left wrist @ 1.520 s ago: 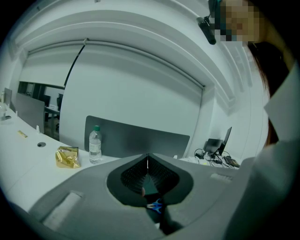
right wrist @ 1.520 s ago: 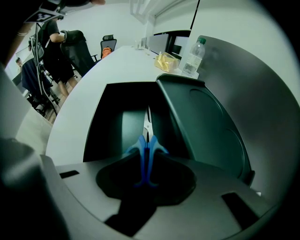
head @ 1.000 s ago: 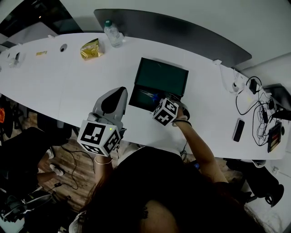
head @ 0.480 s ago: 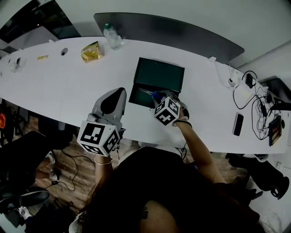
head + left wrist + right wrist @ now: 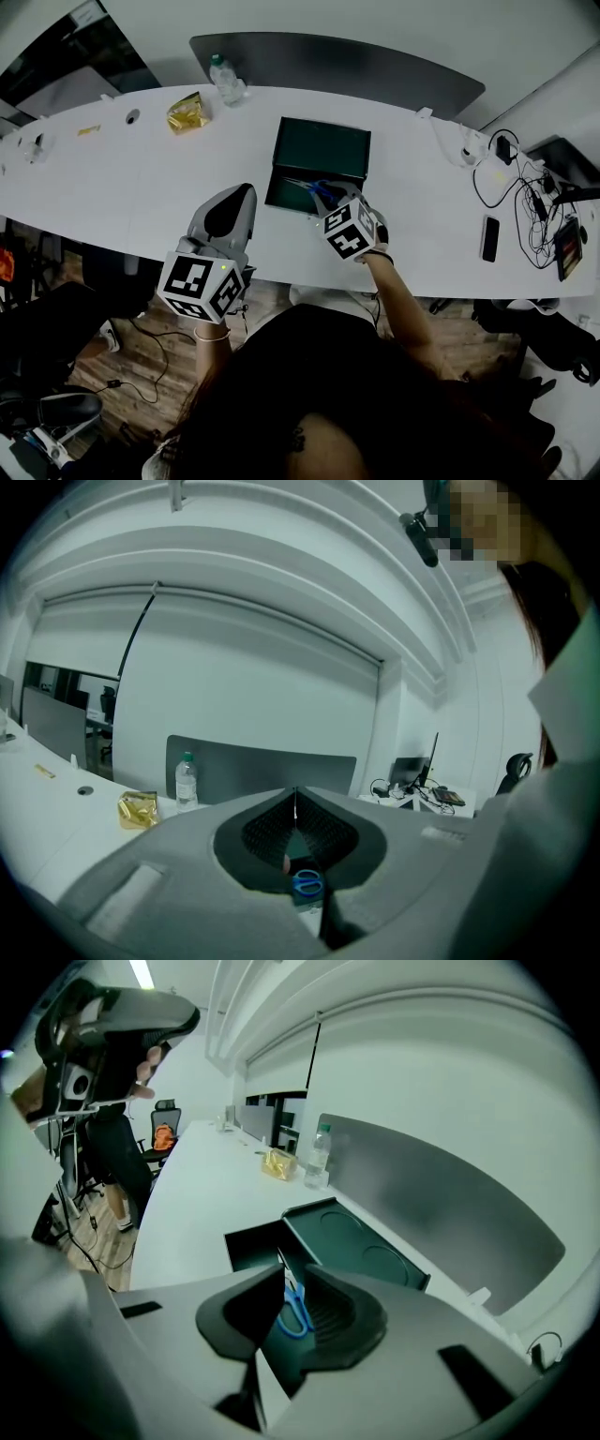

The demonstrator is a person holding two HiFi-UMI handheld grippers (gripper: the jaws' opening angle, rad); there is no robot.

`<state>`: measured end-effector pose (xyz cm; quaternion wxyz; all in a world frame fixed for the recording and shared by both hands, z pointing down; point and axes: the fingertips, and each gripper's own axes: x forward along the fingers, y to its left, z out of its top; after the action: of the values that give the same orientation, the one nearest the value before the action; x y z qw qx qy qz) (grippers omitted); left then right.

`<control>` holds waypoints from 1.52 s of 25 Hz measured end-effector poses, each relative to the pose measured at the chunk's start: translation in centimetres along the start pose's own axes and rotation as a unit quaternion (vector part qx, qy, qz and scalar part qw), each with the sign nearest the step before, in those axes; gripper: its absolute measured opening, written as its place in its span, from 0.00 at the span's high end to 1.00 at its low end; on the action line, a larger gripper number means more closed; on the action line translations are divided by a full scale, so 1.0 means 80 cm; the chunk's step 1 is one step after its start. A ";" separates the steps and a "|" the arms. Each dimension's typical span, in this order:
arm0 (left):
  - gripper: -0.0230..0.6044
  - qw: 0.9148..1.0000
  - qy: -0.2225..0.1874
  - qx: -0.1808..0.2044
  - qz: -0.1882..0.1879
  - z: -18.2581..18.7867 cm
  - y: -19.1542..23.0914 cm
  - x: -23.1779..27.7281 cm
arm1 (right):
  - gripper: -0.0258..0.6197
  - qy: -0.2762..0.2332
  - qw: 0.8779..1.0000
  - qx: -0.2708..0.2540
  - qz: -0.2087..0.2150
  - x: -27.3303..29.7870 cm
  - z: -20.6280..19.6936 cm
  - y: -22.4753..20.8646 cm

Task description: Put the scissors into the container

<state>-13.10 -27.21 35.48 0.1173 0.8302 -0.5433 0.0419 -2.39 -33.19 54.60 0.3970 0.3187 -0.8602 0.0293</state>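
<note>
**Scissors (image 5: pixel 314 190) lie in the open container (image 5: pixel 323 150), neither gripper holding them**

At the left of the head view, a yellow packet (image 5: pixel 187 111) and a water bottle (image 5: pixel 225 80) stand on the white table (image 5: pixel 112 178). They sit at about ten and eleven o'clock from the container.

The left gripper (image 5: pixel 247 187) hovers near the container at its eight o'clock. It is clenched, the jaw tips meeting with nothing between them.

The container lies open. Its dark green half is toward twelve o'clock and its black half toward six. The scissors rest in the black half, blades pointing to roughly ten o'clock and blue handles toward four.

The right gripper (image 5: pixel 345 197) hangs tilted downward at the scissors' four o'clock, just beside the handles. It is released: the jaws have just been closing and stand partly apart. The blue handles show through the gap, lower down in the container, and no pad presses on them.

Farther right and well apart, a tangle of cables (image 5: pixel 511 173) lies at three o'clock from the container. A dark phone (image 5: pixel 489 238) lies at four.
</note>
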 end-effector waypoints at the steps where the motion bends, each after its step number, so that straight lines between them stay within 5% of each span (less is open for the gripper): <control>1: 0.94 1.000 -0.001 0.001 -0.001 0.000 -0.002 -0.004 | 0.85 -0.005 1.000 0.004 -0.005 -0.006 0.002 0.001; 20: 0.94 0.999 -0.017 0.021 -0.044 0.003 -0.047 -0.079 | 0.91 -0.107 0.987 0.074 -0.089 -0.126 0.044 0.026; 38: 0.94 0.997 -0.038 0.036 -0.061 -0.002 -0.083 -0.172 | 0.95 -0.182 0.970 0.083 -0.141 -0.232 0.067 0.102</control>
<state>-12.59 -12.33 31.96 0.0691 0.8667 -0.4934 0.0229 -1.67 -18.61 39.56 0.2059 0.4687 -0.8589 -0.0140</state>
